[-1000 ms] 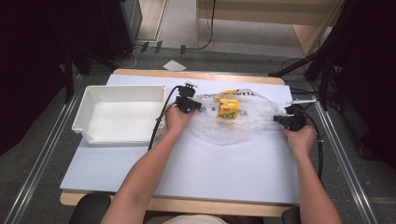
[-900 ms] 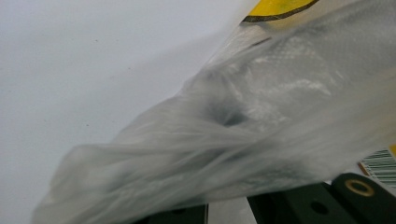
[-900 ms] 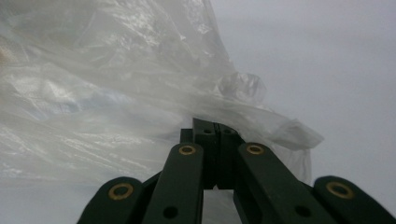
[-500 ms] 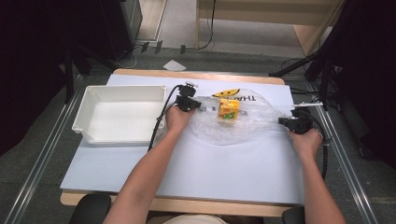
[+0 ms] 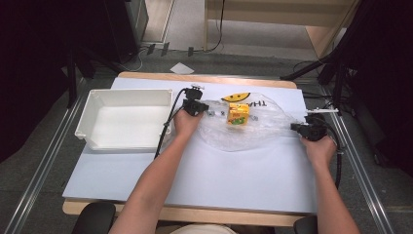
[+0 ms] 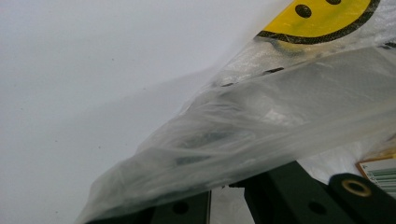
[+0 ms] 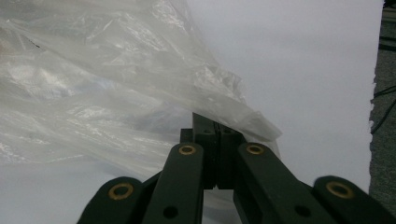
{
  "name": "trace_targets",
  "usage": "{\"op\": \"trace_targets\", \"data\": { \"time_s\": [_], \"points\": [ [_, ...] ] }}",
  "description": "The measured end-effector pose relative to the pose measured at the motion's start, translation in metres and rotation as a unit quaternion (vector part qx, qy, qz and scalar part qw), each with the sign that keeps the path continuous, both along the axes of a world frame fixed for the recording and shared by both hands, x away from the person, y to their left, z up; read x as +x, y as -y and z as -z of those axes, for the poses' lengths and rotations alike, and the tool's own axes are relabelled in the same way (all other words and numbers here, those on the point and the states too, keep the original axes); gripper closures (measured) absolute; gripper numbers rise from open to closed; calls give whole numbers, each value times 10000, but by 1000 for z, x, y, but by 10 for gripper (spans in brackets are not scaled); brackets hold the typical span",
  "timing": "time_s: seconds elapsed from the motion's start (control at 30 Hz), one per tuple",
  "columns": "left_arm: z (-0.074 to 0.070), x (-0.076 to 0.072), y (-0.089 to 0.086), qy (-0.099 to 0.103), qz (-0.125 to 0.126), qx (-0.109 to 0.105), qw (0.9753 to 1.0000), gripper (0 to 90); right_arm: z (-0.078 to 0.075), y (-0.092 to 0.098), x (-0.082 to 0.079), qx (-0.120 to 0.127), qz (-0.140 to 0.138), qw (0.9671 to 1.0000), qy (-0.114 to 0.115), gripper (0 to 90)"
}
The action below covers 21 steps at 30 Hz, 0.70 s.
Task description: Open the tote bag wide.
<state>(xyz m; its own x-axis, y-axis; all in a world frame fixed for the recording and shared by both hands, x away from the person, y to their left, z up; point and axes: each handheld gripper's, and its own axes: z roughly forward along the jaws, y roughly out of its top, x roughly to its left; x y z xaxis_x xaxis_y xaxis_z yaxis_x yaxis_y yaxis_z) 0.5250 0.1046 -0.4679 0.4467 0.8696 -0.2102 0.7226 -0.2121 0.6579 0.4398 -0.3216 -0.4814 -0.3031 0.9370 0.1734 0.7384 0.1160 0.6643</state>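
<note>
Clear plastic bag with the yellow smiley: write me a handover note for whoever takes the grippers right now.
Right gripper: jaws shut on the right edge of the clear plastic bag with the yellow smiley print.
Left gripper: at the bag's left edge, film draped over its jaws; grip cannot be told.
Small yellow-orange carton: upright in the bag, mid-table.
White plastic bin: left of the bag, empty.
Done: bag held at the right end.
Left: probably moving the carton or bag to the bin.

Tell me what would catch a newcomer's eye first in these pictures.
Most striking is the clear plastic bag with a yellow smiley face, spread mid-table between both hands, a small yellow-orange carton showing inside it. The left gripper is at the bag's left edge and the right gripper is shut on its right edge. An empty white bin sits at the table's left.
</note>
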Motion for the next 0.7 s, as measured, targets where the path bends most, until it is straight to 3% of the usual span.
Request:
{"op": "trace_targets", "data": {
  "time_s": [0.3,0.37,0.43,0.57,0.63,0.7],
  "points": [
    [-1,2,-2,26,-83,118,9999,900,0,5,0,22,42,10000,-2,900],
    [-2,2,-2,-13,-94,169,9998,900,1,6,0,45,66,10000,20,900],
    [-3,4,-4,-122,-128,88,9998,900,1,8,0,-26,113,9999,41,900],
    [-3,5,-6,-84,-196,168,9996,900,0,10,0,-25,172,9998,-2,900],
    [-3,5,-10,-120,-251,70,9996,900,1,15,-1,114,186,9998,-28,900],
    [-4,5,-9,-176,-371,105,9991,900,2,17,-2,142,168,9998,-26,900]
  ]
}}
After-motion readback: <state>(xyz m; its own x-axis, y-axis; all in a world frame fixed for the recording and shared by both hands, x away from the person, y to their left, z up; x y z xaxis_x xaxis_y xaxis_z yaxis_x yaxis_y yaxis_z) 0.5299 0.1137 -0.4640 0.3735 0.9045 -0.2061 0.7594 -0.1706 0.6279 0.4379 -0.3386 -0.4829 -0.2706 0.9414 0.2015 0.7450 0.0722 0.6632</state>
